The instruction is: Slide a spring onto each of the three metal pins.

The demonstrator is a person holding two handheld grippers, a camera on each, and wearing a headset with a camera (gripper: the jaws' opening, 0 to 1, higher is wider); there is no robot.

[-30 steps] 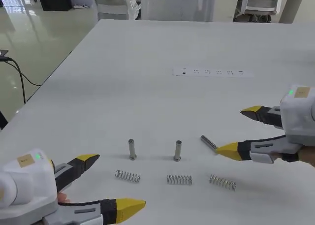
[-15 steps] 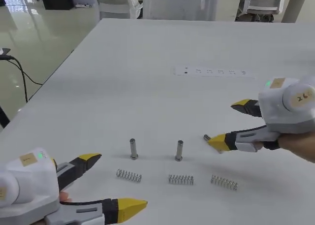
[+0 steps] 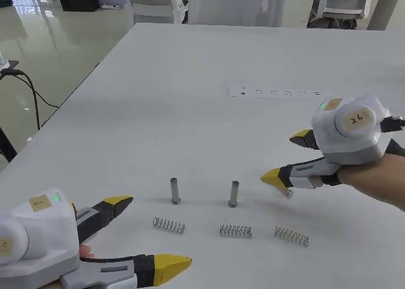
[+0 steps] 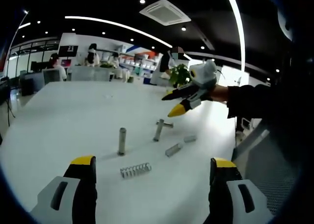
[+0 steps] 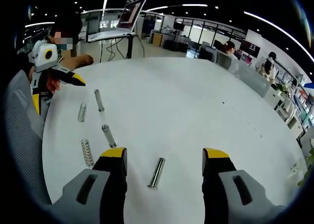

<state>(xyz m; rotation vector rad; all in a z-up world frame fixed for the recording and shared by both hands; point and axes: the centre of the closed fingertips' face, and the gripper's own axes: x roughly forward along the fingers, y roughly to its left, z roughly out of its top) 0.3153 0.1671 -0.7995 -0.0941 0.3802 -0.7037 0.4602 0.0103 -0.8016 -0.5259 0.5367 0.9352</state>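
Pins, metal, three. Left pin [image 3: 174, 191] and middle pin [image 3: 234, 193]: upright on end, side by side toward the near edge of the counter [image 3: 190, 99], bare, shafts up so a spring can drop on from above. Third pin [image 5: 156, 173]: flat on the counter, further toward the right edge, probably unfit for loading until stood up. Springs, three: left spring [image 3: 168, 224], middle spring [image 3: 235, 230], right spring [image 3: 292, 236], laid in a row just nearer the near edge, one before each pin place, none on a pin. Right gripper [image 5: 164, 154]: released, jaws wide, set either side of the third pin and touching neither side, seemingly lined up to lift it. Left gripper [image 4: 153, 161]: released, empty, parked by the near left corner, facing the left spring.
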